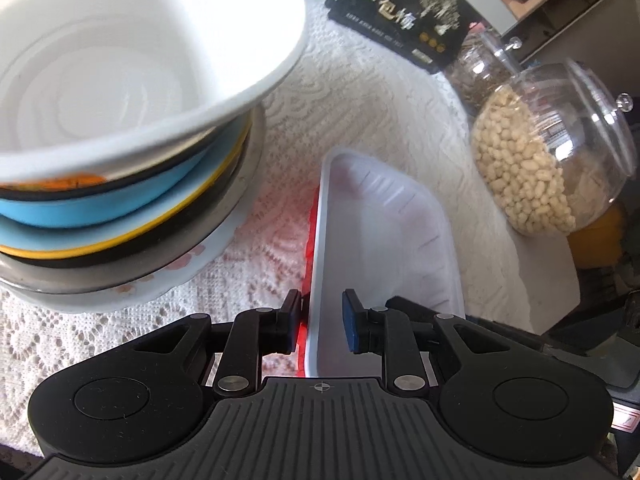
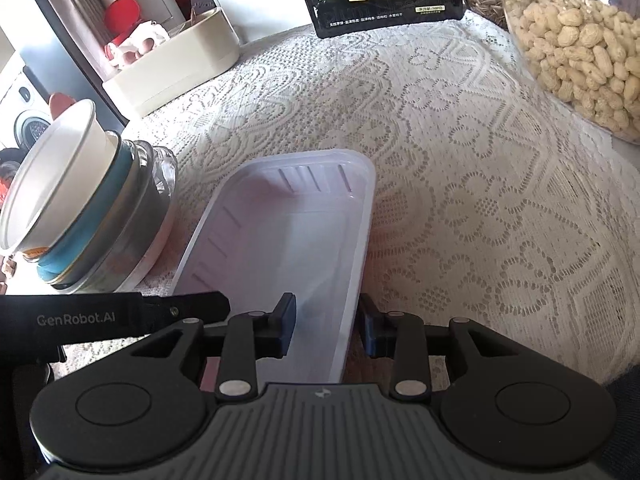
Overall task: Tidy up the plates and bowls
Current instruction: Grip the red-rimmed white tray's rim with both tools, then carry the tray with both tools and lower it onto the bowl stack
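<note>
Plastic tray (image 1: 384, 232), white and translucent, lies on the lace tablecloth (image 1: 352, 92) just right of the stack of bowls (image 1: 132, 184), with a jar of peanuts (image 1: 536, 160) well off to its right.

Left gripper (image 1: 322, 322) straddles the tray's near-left rim: its left pad sits against the red-edged outside of the wall, while its right pad stands inside the tray with a clear gap to the wall. Fingers apart, not clamped.

Right gripper (image 2: 328, 324) straddles the tray's near-right wall, one finger inside, one outside. Both pads are close to the plastic, but actual pressure cannot be confirmed from this view (the wall partly hides the outer pad).

Judged step: taking the tray by both near corners to lift it toward the stack, whose top white bowl (image 1: 132, 60) sits tilted.

For a clean lift:
- close both grips squarely on the rim before raising, since thin plastic will likely flex;
- raise both hands together and keep the tray level;
- keep the left side clear of the stack, which looks easy to nudge.
</note>
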{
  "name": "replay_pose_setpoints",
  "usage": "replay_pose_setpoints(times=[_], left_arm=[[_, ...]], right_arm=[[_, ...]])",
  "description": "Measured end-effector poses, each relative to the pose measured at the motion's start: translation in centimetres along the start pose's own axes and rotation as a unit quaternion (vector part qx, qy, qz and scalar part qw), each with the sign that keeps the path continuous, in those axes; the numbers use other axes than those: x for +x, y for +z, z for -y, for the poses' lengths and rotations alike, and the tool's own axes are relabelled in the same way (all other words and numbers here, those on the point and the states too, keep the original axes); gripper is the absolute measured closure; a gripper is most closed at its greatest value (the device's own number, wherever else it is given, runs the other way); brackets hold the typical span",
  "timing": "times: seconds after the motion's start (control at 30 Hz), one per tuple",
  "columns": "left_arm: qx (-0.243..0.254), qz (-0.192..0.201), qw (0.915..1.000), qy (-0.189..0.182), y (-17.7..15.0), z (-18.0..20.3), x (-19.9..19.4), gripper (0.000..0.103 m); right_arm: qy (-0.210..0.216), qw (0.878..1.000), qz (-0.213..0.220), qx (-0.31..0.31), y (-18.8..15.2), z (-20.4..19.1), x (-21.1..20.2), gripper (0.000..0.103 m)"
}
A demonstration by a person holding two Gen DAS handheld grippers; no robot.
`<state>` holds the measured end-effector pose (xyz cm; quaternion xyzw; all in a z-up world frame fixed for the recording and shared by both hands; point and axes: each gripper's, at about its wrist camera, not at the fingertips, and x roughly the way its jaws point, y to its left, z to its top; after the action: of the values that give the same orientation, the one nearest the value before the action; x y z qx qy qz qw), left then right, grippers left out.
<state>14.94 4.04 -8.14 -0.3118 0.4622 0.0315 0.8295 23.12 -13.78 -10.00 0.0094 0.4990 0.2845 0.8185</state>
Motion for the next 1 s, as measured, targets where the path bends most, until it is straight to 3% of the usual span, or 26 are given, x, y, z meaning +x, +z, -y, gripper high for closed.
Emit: replay_pose_setpoints(times=[0.23,0.5,0.63,0.77,1.0], left_arm=[[0.038,0.049,0.9979,-0.016,0.2,2.8,-4.4,0.079],[0.059,0.136,0.9886,-0.027,2.3,4.3,-13.7,0.079],[0.046,0.162,0.9856,-0.011,2.4,2.6,-17.1,0.079],[0.016,0.175,0.9844,0.008,2.1,-0.3,-18.1,0.078],[-0.041,0.151,0.9877,0.010,3.0,-5.3,-16.9,0.078]], right_arm=[[0.009,0.998,0.058,-0.008,0.6,-0.9,-5.2,0.069],[0.048,0.985,0.147,-0.074,3.7,-6.1,-12.0,0.069],[0.080,0.980,0.149,-0.101,4.9,-9.4,-12.0,0.069],[0.097,0.978,0.132,-0.127,5.2,-12.5,-10.0,0.069],[0.097,0.983,0.081,-0.136,6.4,-15.3,-4.7,0.068]])
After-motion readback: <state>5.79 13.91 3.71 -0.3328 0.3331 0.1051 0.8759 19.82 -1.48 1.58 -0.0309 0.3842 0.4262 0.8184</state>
